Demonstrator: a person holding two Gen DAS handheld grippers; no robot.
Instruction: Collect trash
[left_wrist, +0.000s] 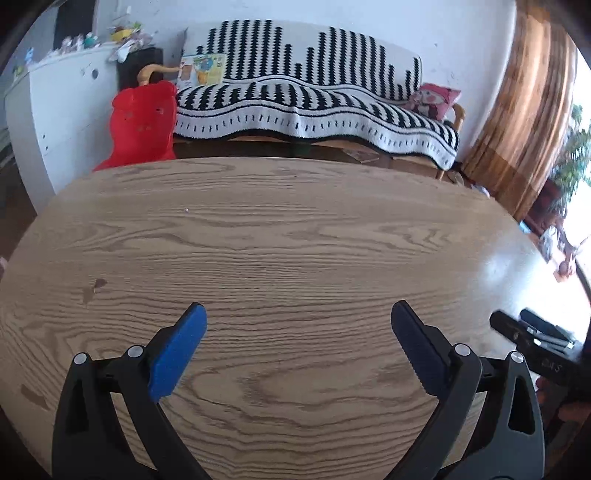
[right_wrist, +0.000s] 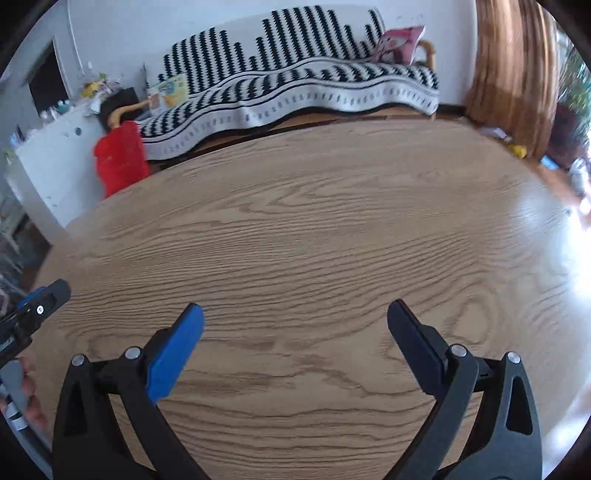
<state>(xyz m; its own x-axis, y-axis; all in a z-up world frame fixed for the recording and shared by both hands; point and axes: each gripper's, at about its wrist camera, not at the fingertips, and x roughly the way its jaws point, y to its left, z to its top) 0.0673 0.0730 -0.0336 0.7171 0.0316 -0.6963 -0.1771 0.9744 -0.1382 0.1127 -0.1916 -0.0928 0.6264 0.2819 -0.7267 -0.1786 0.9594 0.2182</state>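
No trash shows on the wooden table in either view. My left gripper hangs open over the near part of the table, with nothing between its blue pads. My right gripper is likewise open and empty above the wooden table. In the left wrist view the right gripper's black body pokes in at the right edge. In the right wrist view the left gripper's tip shows at the left edge, with a hand below it. A tiny white speck lies on the far tabletop.
Behind the table stands a sofa under a black-and-white blanket with a pink cushion. A red bag hangs at the sofa's left end beside a white cabinet. A brown curtain and bright window are on the right.
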